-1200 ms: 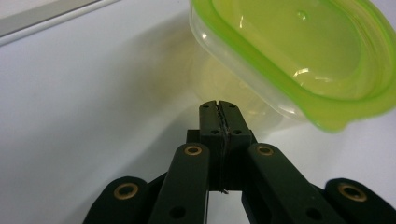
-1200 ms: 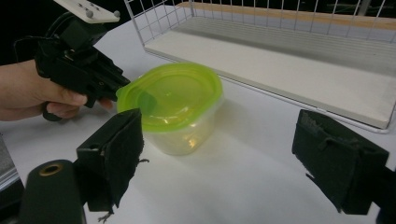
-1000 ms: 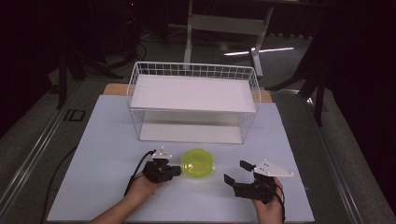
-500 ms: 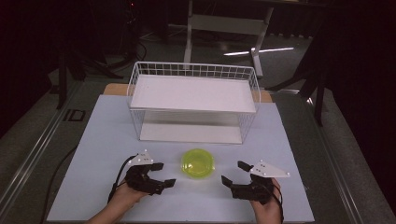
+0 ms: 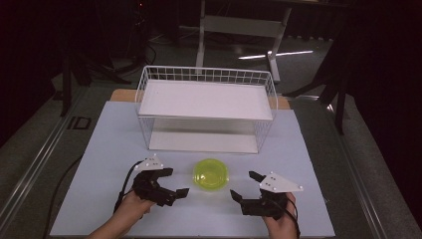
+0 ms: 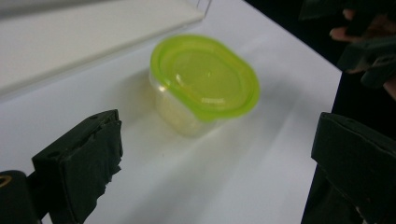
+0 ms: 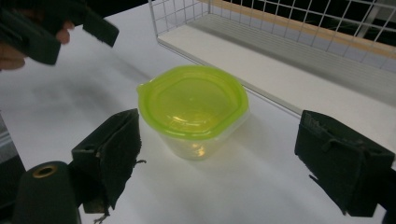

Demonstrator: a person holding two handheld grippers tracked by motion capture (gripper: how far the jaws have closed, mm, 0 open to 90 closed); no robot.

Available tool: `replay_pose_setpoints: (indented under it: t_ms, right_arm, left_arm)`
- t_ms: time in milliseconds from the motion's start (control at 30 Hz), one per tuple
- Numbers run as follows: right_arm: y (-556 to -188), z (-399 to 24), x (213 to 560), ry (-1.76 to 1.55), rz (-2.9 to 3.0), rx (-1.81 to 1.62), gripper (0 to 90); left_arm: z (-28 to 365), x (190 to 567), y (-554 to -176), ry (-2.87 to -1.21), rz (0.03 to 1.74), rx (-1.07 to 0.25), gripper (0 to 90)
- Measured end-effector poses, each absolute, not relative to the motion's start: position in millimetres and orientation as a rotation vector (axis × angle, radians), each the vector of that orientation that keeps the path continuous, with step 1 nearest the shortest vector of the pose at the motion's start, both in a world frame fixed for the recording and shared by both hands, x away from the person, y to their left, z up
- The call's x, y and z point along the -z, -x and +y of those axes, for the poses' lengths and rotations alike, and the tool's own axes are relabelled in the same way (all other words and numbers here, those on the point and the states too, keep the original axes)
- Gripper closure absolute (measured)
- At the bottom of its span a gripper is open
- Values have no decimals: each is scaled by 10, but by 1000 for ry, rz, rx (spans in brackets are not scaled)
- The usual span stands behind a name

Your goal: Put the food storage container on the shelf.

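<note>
Flanking the lidded container (image 5: 211, 174), left gripper (image 5: 176, 182) and right gripper (image 5: 246, 186) hover, jaws apart, empty.

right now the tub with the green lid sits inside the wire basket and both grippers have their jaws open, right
Not quite. The tub with the green lid sits on the table in front of the wire basket, not inside it, as the high view shows. The left gripper and right gripper do have their jaws open.

Dark, dim room, grey floor (image 5: 45, 134) around the table, white table top (image 5: 109, 144), pale metal stand (image 5: 239, 27) behind it, 1 bright strip of light (image 5: 276, 54) on the floor
</note>
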State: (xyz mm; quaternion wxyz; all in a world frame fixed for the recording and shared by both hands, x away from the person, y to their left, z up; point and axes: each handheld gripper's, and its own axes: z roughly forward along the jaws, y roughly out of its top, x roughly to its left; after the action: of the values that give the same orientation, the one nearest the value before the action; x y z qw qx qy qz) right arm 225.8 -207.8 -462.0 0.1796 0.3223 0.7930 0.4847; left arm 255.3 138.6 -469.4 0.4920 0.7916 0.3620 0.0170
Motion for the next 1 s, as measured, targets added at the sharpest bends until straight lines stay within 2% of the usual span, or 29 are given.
replay_pose_setpoints:
  t_ms: [267,433,600,733,767,800,833,1000]
  right_arm:
    - [-2456,-2073,4479,-955,2233,-1411,127]
    - [-2611,-2014,4421,-980,2240,-1520,119]
    - [-2796,-1906,4478,-1070,2249,-1478,125]
    - [-2920,-1869,4557,-1116,2265,-1438,157]
    - [-2943,-1868,4576,-1134,2266,-1445,183]
    - [-2963,-1868,4598,-1153,2276,-1439,226]
    - [-2977,-1863,4624,-1178,2281,-1432,230]
    - [-2998,-1821,4763,-1248,2329,-1386,275]
  left_arm:
    - [1309,4492,-2687,-1924,839,-72,30]
    - [1261,4503,-2809,-1896,849,-61,49]
    - [1174,4542,-2918,-1896,880,-65,57]
    - [1101,4595,-2998,-1902,902,-56,63]
    - [1087,4612,-3018,-1902,910,-53,79]
    - [1075,4630,-3035,-1897,927,-57,135]
    - [1064,4653,-3054,-1897,941,-45,155]
    - [1018,4775,-3094,-1921,965,-14,165]
